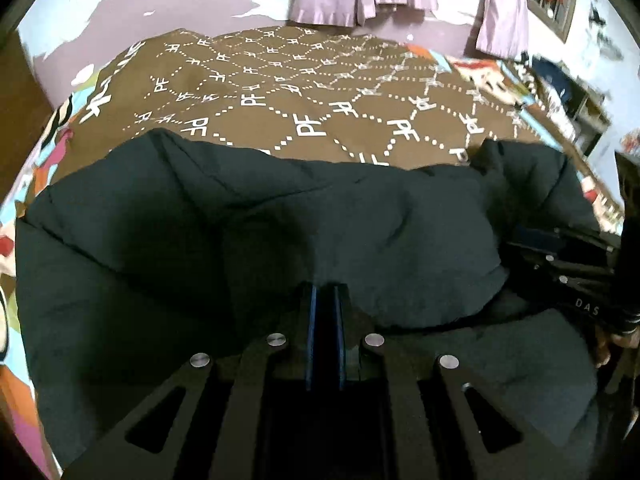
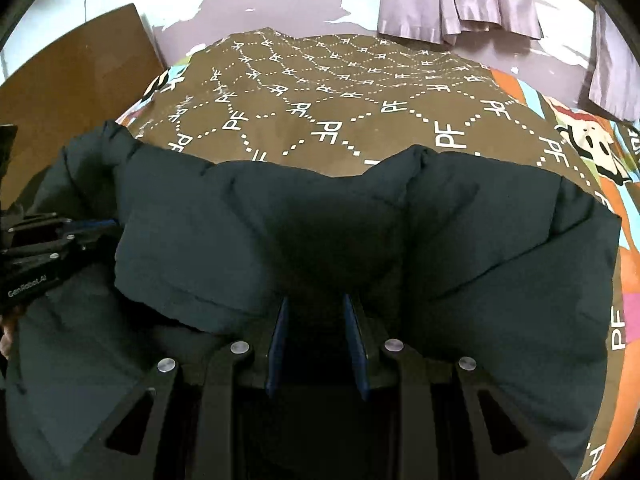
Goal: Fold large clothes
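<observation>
A dark puffy jacket [image 1: 248, 232] lies across the near part of a bed, its upper layer bulging over a lower one. In the left wrist view my left gripper [image 1: 325, 288] has its blue pads almost together, pinching a thin fold of the jacket's near edge. The right gripper [image 1: 520, 240] shows at the right edge of that view, gripping the same jacket. In the right wrist view the jacket [image 2: 360, 232] fills the middle. There my right gripper [image 2: 316, 300] holds a thick fold of it between its pads. The left gripper [image 2: 100, 226] pokes in from the left.
The bed carries a brown cover [image 1: 280, 92] with white lettering over a colourful cartoon sheet [image 2: 592, 148]. Purple curtains [image 2: 460, 4] hang behind it. A wooden board [image 2: 72, 68] stands at the bed's left, and shelves [image 1: 576, 96] at its right. A hand [image 1: 604, 344] holds the right gripper.
</observation>
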Demonstrator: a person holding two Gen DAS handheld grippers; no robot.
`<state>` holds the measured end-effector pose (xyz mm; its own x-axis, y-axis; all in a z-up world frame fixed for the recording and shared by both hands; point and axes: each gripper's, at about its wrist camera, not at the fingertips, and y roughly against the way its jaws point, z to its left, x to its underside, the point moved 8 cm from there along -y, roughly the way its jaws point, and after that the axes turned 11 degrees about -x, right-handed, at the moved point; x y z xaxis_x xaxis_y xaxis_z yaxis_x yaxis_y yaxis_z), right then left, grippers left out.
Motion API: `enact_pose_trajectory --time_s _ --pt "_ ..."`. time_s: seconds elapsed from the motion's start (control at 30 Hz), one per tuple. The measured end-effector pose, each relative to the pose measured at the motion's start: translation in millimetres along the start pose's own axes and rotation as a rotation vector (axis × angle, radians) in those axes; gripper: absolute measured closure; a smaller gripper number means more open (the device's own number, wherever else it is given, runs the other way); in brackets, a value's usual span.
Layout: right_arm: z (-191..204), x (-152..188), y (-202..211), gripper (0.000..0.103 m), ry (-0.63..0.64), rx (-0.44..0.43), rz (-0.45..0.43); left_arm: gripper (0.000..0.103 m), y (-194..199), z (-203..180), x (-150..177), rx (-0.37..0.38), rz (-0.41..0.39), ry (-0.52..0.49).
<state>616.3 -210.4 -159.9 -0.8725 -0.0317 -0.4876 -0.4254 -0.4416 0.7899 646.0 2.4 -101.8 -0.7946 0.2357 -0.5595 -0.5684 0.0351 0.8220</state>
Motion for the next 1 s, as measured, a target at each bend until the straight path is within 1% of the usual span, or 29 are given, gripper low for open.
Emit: enact_pose_trajectory --time_s 0.07,0.1,0.13,0.2,0.3,0.33,0.37,0.4,0.43,0.47,0.53,0.6,0.67,0.73,0.77,0.8,0.87,0.9,0.93,1.0 --pt "0 -1 11 0.076 -0.005 -0.021 -0.035 0.096 1 0 3 -0.014 -0.006 -0.006" --pt "1 -2 17 0.075 -0.012 -0.032 -0.056 0.096 3 0 3 -0.018 -0.015 -0.006" --pt "2 -4 25 0.072 -0.018 -0.042 -0.081 0.096 7 0 3 -0.018 -0.027 0.004" --pt "5 -5 40 0.061 -0.022 -0.048 -0.121 0.096 15 3 3 -0.019 -0.043 0.041" --pt "12 -8 55 0.056 -0.009 -0.049 -0.145 0.095 31 10 4 -0.042 -0.049 0.106" --pt "16 -9 61 0.055 0.001 -0.047 -0.154 0.092 38 12 3 -0.035 -0.058 0.132" --pt "19 -10 67 0.049 0.006 -0.043 -0.162 0.088 45 13 3 -0.025 -0.067 0.155" --pt "22 -11 74 0.04 0.006 -0.039 -0.173 0.071 52 14 4 -0.015 -0.079 0.179" --pt "25 -11 79 0.034 0.003 -0.032 -0.182 0.051 59 15 3 -0.013 -0.091 0.197" --pt "28 -11 85 0.027 -0.002 -0.024 -0.19 0.047 68 17 3 -0.013 -0.112 0.216" --pt "34 -11 100 0.023 -0.012 -0.025 -0.208 0.047 86 17 3 -0.004 -0.141 0.224" --pt "43 -8 116 0.018 -0.005 -0.025 -0.211 0.047 102 18 0 -0.023 -0.157 0.226" --pt "54 -5 140 0.014 0.018 -0.012 -0.226 0.04 121 17 0 -0.037 -0.181 0.235" --pt "65 -1 164 0.013 0.037 -0.008 -0.246 0.017 145 14 3 -0.031 -0.218 0.249" --pt "73 2 180 0.011 0.044 -0.01 -0.261 0.013 157 13 5 -0.028 -0.236 0.25" --pt "80 5 193 0.007 0.049 -0.011 -0.275 0.01 171 10 8 -0.025 -0.259 0.245" --pt "89 10 214 0.004 0.057 -0.007 -0.298 0.009 194 5 12 -0.014 -0.304 0.234" --pt "94 13 223 0.003 0.062 -0.001 -0.305 0.006 207 2 17 -0.013 -0.321 0.234" --pt "99 19 231 0.003 0.071 0.007 -0.306 0.003 214 0 20 -0.014 -0.327 0.235" --pt "108 32 243 0.002 0.088 0.027 -0.299 0.003 230 -2 29 -0.048 -0.324 0.236"
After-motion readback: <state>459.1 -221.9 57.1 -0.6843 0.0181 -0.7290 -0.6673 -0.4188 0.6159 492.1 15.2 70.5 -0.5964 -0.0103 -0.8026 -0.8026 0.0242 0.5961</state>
